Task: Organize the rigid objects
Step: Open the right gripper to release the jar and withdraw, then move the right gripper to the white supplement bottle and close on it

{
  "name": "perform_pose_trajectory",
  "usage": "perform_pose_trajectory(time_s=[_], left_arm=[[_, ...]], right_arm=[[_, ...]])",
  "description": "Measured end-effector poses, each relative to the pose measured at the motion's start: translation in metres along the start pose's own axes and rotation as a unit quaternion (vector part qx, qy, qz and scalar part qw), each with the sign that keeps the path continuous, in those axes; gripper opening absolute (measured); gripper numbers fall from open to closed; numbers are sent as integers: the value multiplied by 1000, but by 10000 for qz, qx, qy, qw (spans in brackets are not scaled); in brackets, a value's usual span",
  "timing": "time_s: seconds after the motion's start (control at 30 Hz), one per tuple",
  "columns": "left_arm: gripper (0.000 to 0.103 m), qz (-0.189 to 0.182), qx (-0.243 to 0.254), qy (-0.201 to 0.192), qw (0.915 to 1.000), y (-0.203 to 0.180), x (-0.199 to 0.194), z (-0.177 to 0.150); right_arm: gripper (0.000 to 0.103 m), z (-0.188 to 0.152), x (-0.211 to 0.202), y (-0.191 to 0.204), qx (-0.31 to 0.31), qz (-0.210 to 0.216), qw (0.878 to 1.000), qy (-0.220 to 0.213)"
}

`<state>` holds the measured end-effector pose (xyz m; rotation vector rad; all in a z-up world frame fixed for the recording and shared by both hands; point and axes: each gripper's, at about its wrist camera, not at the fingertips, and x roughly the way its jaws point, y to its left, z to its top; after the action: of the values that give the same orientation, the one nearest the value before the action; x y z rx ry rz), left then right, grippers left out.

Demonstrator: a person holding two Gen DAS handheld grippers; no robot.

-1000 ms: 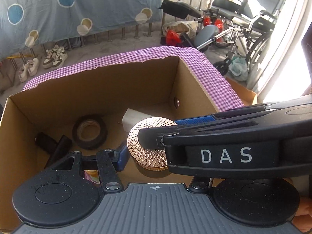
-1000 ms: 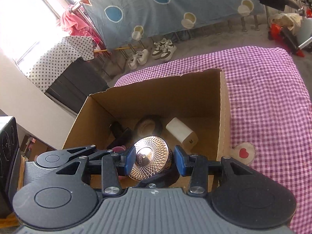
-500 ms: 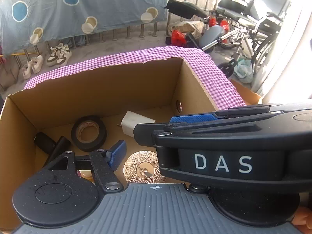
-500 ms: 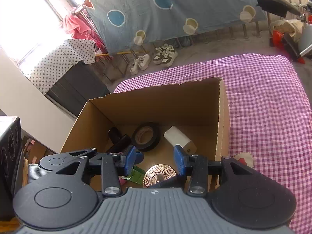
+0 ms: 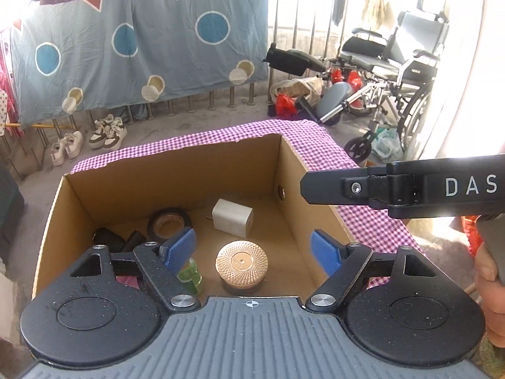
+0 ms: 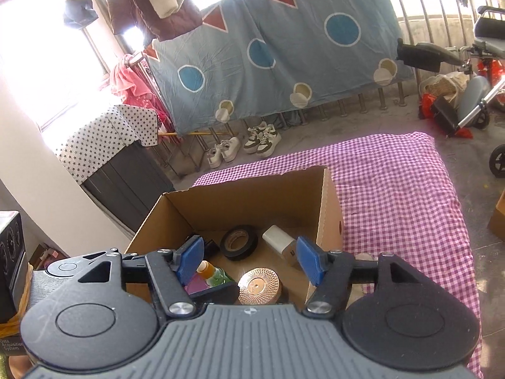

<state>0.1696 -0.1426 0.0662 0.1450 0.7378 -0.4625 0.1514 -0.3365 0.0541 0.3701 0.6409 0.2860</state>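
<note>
An open cardboard box (image 5: 293, 170) (image 6: 328, 195) stands on a purple checked cloth (image 6: 394, 177). On its floor lie a round copper-coloured tin (image 5: 241, 262) (image 6: 258, 285), a black tape roll (image 5: 169, 222) (image 6: 239, 241), a white block (image 5: 232, 218) (image 6: 277, 237), a green bottle (image 5: 189, 273) (image 6: 214, 276) and dark items (image 5: 109, 240). My left gripper (image 5: 252, 251) is open and empty above the box's near side. My right gripper (image 6: 247, 262) is open and empty, raised above the box; its body also shows at the right of the left wrist view (image 5: 404, 186).
A blue patterned sheet (image 5: 132, 44) hangs on a railing behind, with shoes (image 5: 107, 132) beneath. A wheelchair (image 5: 397, 72) and bags stand at the right. A dark cabinet with a star cloth (image 6: 107, 145) is at the left. A brown box (image 6: 498, 218) is at the far right.
My right gripper opened and let the copper tin go; the tin now lies on the box floor. Both grippers have lifted and drawn back from the box.
</note>
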Motion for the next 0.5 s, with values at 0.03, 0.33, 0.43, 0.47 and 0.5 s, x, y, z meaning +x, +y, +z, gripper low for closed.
perform_pose_trajectory(time_s=[0.03, 0.33, 0.43, 0.47, 0.5], left_arm=[[85, -3, -11, -46, 10000, 2, -8, -4], [102, 362, -68, -242, 9990, 23, -64, -39], [102, 505, -106, -258, 9983, 35, -78, -54], [102, 581, -136, -254, 9979, 39, -82, -59], [102, 649, -169, -242, 9975, 43, -85, -65]], right_arm=[[73, -3, -8, 3, -24, -47, 10000, -78], [97, -52, -56, 38, -9, -195, 9983, -554], [101, -73, -63, 55, -118, -331, 9969, -701], [101, -80, -64, 60, -127, -364, 9968, -700], [101, -86, -63, 65, -132, -380, 9968, -687]])
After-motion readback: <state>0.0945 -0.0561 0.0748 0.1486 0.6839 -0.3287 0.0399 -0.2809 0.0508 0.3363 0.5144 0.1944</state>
